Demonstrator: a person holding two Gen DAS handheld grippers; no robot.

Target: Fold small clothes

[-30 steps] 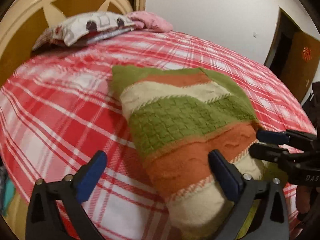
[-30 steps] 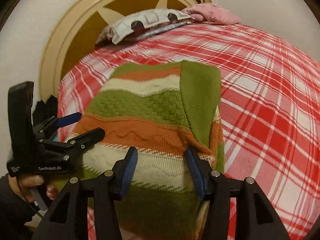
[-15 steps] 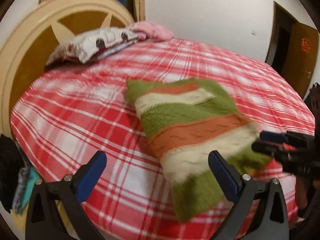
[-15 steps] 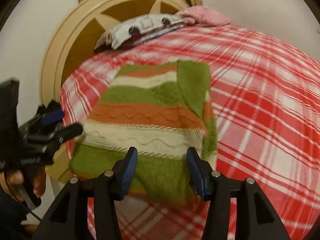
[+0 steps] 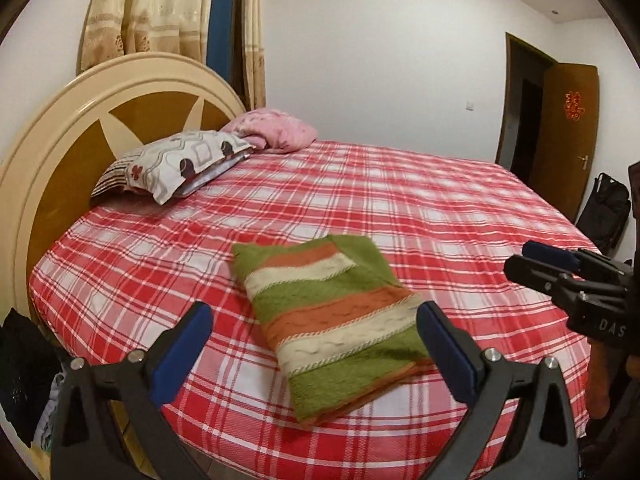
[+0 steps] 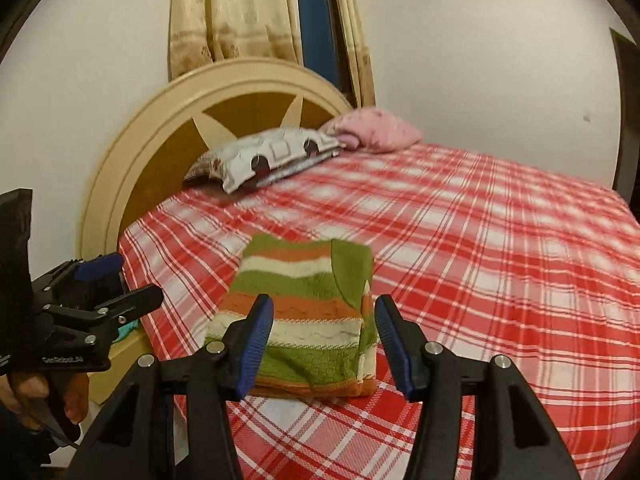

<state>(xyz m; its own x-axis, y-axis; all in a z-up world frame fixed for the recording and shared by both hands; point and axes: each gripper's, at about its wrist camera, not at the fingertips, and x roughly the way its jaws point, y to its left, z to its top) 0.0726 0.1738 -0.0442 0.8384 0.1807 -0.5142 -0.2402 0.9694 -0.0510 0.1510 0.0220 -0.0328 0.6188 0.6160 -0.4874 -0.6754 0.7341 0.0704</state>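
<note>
A folded knitted sweater (image 5: 332, 320) with green, orange and cream stripes lies flat near the bed's front edge; it also shows in the right wrist view (image 6: 308, 320). My left gripper (image 5: 316, 348) is open and empty, held back from and above the sweater. My right gripper (image 6: 324, 344) is open and empty, also drawn back in front of the sweater. Each gripper shows in the other's view: the right gripper (image 5: 560, 276) at right, the left gripper (image 6: 100, 284) at left.
The bed has a red plaid sheet (image 5: 420, 216) and a round cream headboard (image 5: 60, 152). A patterned pillow (image 5: 180, 164) and a pink pillow (image 5: 276, 132) lie at the head. A brown door (image 5: 568, 132) and a dark bag (image 5: 604, 216) stand at right.
Both grippers have pulled back and up from the sweater, which now lies folded and free on the bed. The view has widened to show the room.
</note>
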